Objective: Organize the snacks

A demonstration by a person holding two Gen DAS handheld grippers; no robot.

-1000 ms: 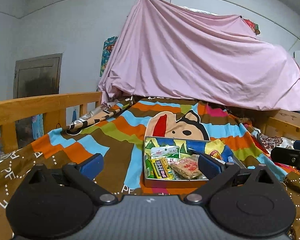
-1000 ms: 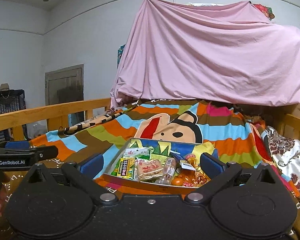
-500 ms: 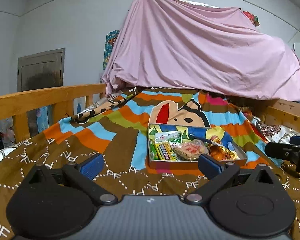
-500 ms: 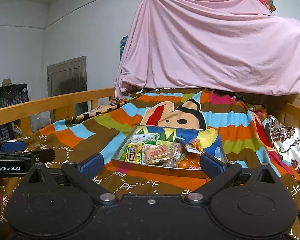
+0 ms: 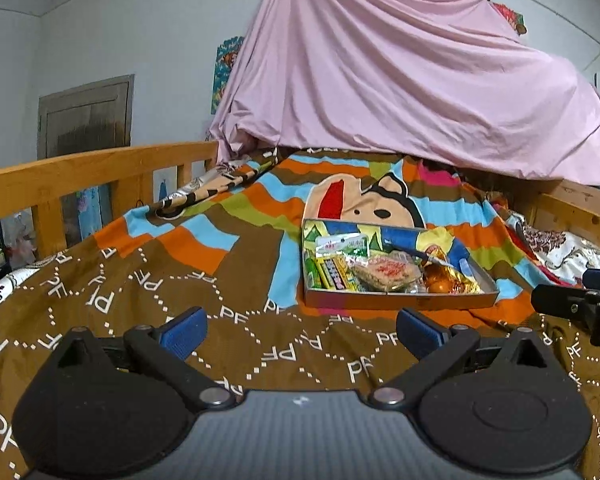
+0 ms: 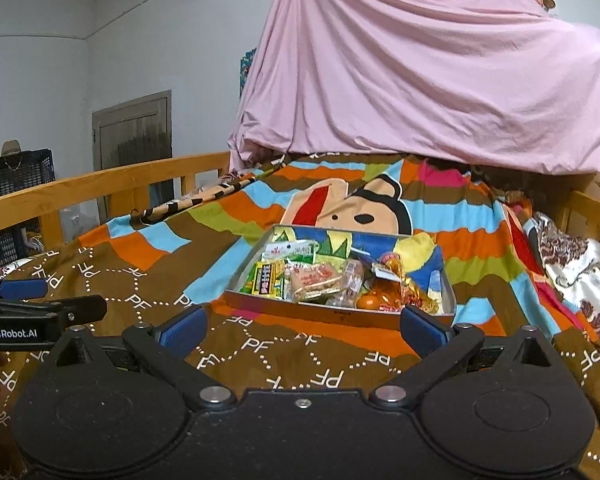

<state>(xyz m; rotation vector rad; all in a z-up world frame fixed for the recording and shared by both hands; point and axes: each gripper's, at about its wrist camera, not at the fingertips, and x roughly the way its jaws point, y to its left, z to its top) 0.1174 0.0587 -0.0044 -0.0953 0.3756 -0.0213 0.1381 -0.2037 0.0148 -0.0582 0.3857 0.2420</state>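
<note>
A shallow metal tray (image 5: 400, 302) (image 6: 340, 314) lies on a striped blanket and holds several snack packets: a green-white packet (image 5: 342, 245) (image 6: 288, 250), a yellow-green pack (image 5: 334, 274) (image 6: 265, 278), a clear-wrapped biscuit pack (image 5: 388, 273) (image 6: 314, 276) and orange-gold wrapped sweets (image 5: 446, 282) (image 6: 388, 294). My left gripper (image 5: 300, 332) stands open over the brown blanket, short of the tray and holding nothing. My right gripper (image 6: 302, 326) is open too, just before the tray's near wall, empty. Each gripper shows at the edge of the other's view.
The blanket (image 5: 140, 288) covers a bed with a wooden rail (image 5: 80, 176) on the left and another (image 6: 592, 208) on the right. A pink sheet (image 5: 400, 80) hangs over the far end. A door (image 6: 136, 136) and a dark crate (image 6: 20, 172) stand beyond the left rail.
Both grippers have drawn back and lifted away from the tray, so it sits farther off and more brown blanket shows in front. Both stay open.
</note>
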